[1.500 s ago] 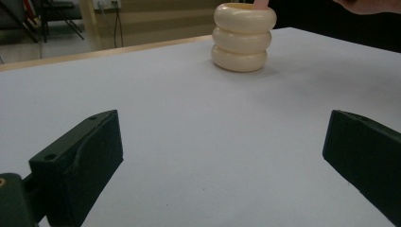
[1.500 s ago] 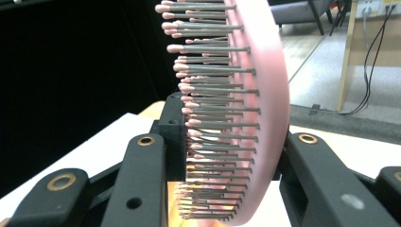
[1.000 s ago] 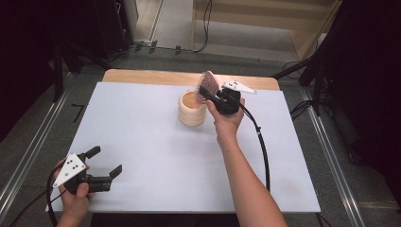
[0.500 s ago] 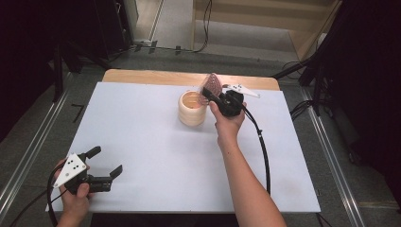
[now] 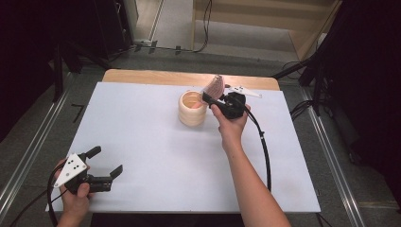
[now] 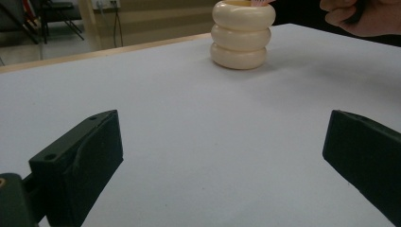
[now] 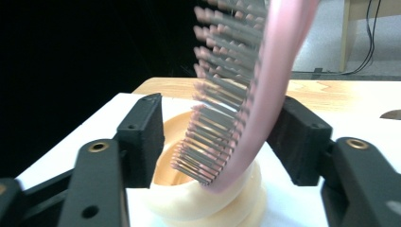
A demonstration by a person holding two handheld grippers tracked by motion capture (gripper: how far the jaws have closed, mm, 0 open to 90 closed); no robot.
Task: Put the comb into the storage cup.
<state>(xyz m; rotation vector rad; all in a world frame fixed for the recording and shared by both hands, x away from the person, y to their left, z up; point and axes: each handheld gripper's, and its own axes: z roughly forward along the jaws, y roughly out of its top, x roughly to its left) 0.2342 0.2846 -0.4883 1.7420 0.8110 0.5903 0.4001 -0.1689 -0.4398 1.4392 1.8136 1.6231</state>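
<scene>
A cream holder (image 5: 193, 109) made of three stacked rings stands at the table's far middle, open at the top. It is also in the left gripper view (image 6: 242, 35) and, close below the jaws, in the right gripper view (image 7: 189, 203). My right gripper (image 5: 208, 98) hovers at the holder's right rim, shut on a pink hairbrush (image 5: 215, 85). The brush (image 7: 246, 94) stands tilted between the jaws (image 7: 220, 127), bristles toward the left jaw, its lower end just over the rim. My left gripper (image 5: 108, 160) rests at the table's near left corner, open and holding nothing (image 6: 222, 156).
The white table top (image 5: 142, 142) has a strip of bare wood (image 5: 156, 76) along its far edge. The right gripper's black cable (image 5: 265, 151) trails back over the table on the right. Metal rails run along the floor on both sides.
The right gripper and the brush have shifted slightly right and down, closer to the holder's rim. The left gripper has stayed put.
</scene>
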